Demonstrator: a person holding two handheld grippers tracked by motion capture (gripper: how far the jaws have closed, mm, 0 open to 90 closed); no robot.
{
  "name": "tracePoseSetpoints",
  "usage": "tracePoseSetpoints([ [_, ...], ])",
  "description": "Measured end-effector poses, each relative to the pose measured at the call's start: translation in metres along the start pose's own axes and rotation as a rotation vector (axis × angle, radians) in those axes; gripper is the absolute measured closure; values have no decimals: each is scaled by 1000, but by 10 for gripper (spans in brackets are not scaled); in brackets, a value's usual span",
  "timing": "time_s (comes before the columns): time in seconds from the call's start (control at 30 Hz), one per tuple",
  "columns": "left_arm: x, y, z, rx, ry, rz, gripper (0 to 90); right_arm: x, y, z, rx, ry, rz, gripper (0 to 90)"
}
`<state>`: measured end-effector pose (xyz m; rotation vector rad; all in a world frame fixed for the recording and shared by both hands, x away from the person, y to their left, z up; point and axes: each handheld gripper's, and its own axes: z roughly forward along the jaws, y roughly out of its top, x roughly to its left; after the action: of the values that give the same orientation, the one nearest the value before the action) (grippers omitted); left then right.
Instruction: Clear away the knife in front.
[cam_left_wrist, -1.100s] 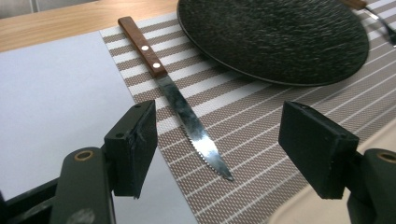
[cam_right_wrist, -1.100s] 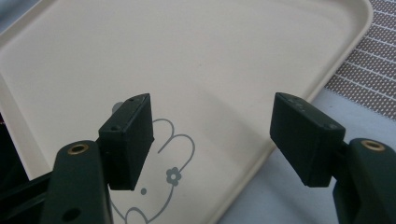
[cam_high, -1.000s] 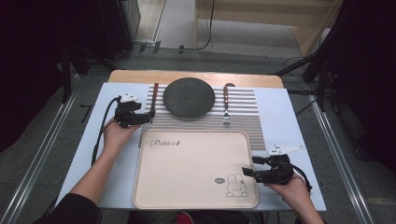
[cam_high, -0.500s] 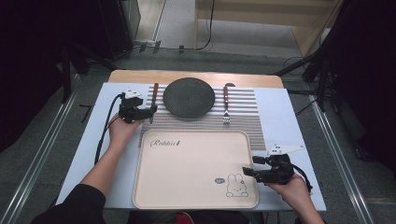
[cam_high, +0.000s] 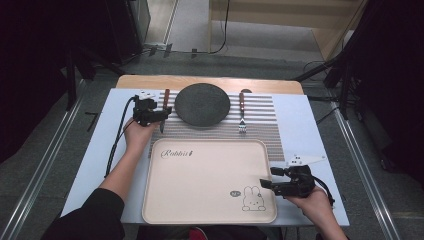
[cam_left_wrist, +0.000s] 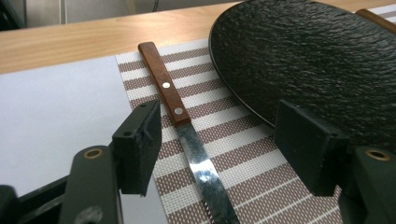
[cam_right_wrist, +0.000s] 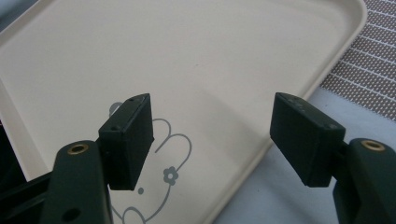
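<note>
Just beyond the left gripper (cam_left_wrist: 217, 140), its jaws apart and closing slightly, the knife (cam_left_wrist: 180, 116) lies between them, seemingly untouched

The left gripper (cam_high: 159, 113) is a compact black block with a black cable trailing from its rear and a small pale marked plate on top. The right gripper (cam_high: 266, 184) is black too, and carries a grey three-cornered plate with dark dots. Up close, each one's jaws are thick, matte, dark rectangular pads with tiny screw holes, mounted on arms with brass-ringed pivots. The person wears a dark long sleeve (cam_high: 92, 215) on the left arm.
</note>
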<state>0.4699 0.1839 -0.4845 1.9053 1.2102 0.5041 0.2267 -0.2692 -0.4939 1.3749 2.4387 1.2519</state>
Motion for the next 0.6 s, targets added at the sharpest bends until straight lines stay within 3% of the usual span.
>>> tracePoseSetpoints([
  [0.1,0,2,8,17,27,-2,322,0,0,0,0,1,2,293],
  [0.2,1,0,13,13,50,13,322,0,0,0,-2,2,4,292],
  [0.37,8,-3,20,2,79,2,323,-1,0,-1,-4,0,9,292],
  [0.6,11,-6,26,-5,93,-17,360,-1,0,0,-4,1,4,291],
])
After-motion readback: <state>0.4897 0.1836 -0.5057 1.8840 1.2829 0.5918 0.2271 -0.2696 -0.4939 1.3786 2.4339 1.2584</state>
